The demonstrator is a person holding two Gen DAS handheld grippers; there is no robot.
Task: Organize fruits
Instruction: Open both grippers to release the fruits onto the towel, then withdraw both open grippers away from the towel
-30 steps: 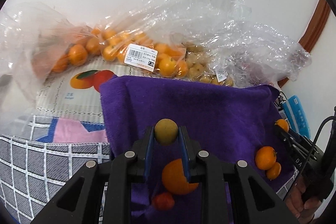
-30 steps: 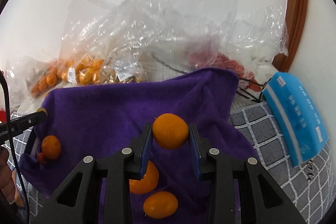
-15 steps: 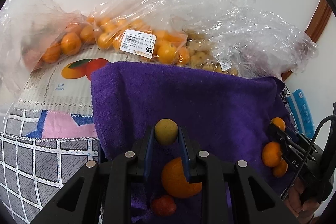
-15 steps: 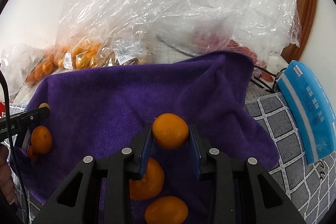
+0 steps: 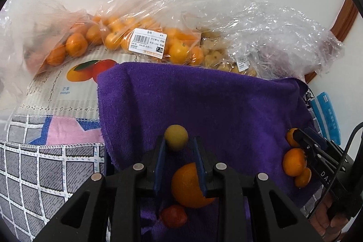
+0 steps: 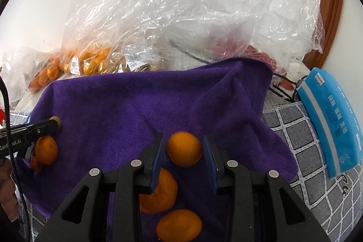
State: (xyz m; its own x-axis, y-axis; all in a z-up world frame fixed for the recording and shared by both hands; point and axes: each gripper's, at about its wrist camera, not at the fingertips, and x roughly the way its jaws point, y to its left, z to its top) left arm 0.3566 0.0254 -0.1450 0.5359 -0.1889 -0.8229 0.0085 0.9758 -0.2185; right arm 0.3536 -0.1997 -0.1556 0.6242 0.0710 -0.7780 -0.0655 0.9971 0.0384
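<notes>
A purple towel [image 5: 204, 106] lies spread out with fruit on it. My left gripper [image 5: 179, 140] has its jaws opening around a small yellow fruit [image 5: 175, 137], with a gap showing on the fruit's right side. Beneath it lie a large orange [image 5: 188, 187] and a small red fruit [image 5: 173, 216]. My right gripper [image 6: 183, 136] is also opening, with a small orange [image 6: 184, 149] loose between its pads over the towel [image 6: 136, 106]. Two more small oranges [image 6: 158, 192] lie under it. The left gripper's tip [image 6: 53, 124] shows at the towel's left edge.
Clear plastic bags of oranges [image 5: 136, 37] and other fruit are heaped against the wall behind the towel. A blue tissue pack [image 6: 333, 124] lies to the right on the grey checked cloth [image 6: 306, 151]. A mat with printed fruit [image 5: 68, 87] lies to the left.
Both pairs of jaws have spread a little. The yellow fruit and the small orange, pinched before, now sit loose between the pads.
</notes>
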